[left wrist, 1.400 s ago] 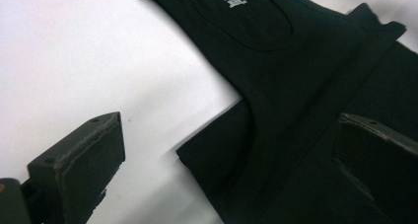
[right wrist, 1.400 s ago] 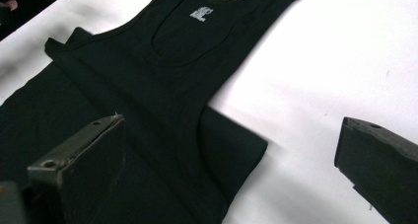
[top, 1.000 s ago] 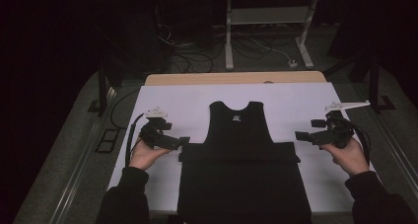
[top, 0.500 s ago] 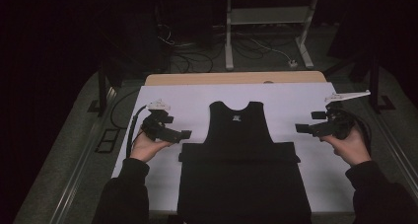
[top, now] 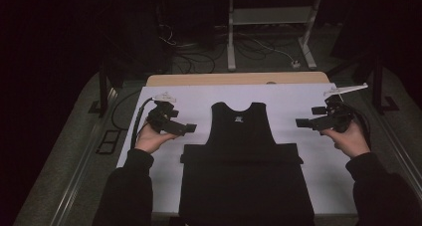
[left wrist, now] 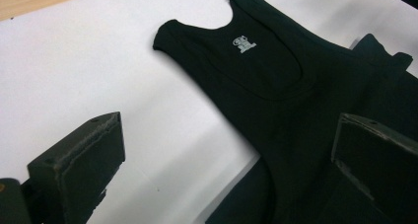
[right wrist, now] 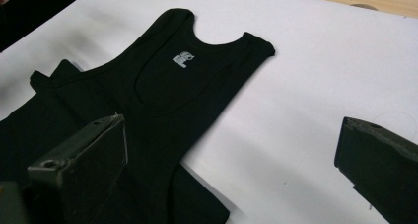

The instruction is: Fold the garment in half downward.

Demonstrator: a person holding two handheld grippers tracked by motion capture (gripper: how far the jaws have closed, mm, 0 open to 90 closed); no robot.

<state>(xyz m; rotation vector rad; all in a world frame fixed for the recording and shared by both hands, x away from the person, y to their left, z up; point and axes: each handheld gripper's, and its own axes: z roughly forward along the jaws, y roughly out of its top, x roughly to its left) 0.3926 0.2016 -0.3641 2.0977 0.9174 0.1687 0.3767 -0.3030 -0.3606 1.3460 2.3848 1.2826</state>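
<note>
A black tank top (top: 241, 129) with a small white neck label lies flat on the white sheet (top: 293, 99), neck toward the far edge. Its lower part lies on a wider black garment (top: 246, 186) that reaches the near edge. My left gripper (top: 188, 129) hovers just left of the tank top, jaws pointing at it. My right gripper (top: 301, 122) hovers just right of it, also pointing inward. In the left gripper view the tank top (left wrist: 276, 81) lies ahead of my left gripper (left wrist: 229, 130), whose jaws stand wide apart and empty. The right gripper view shows the tank top (right wrist: 167, 86) ahead of my right gripper (right wrist: 231, 128), likewise open.
A strip of bare wooden tabletop (top: 239, 79) shows beyond the sheet. Behind the table stand a metal frame (top: 268, 19) and loose cables (top: 199, 52) on the dark floor. White sheet lies bare on both sides of the garments.
Both hands have carried their grippers a little farther up the table, alongside the tank top's upper part. The garments have not moved.
</note>
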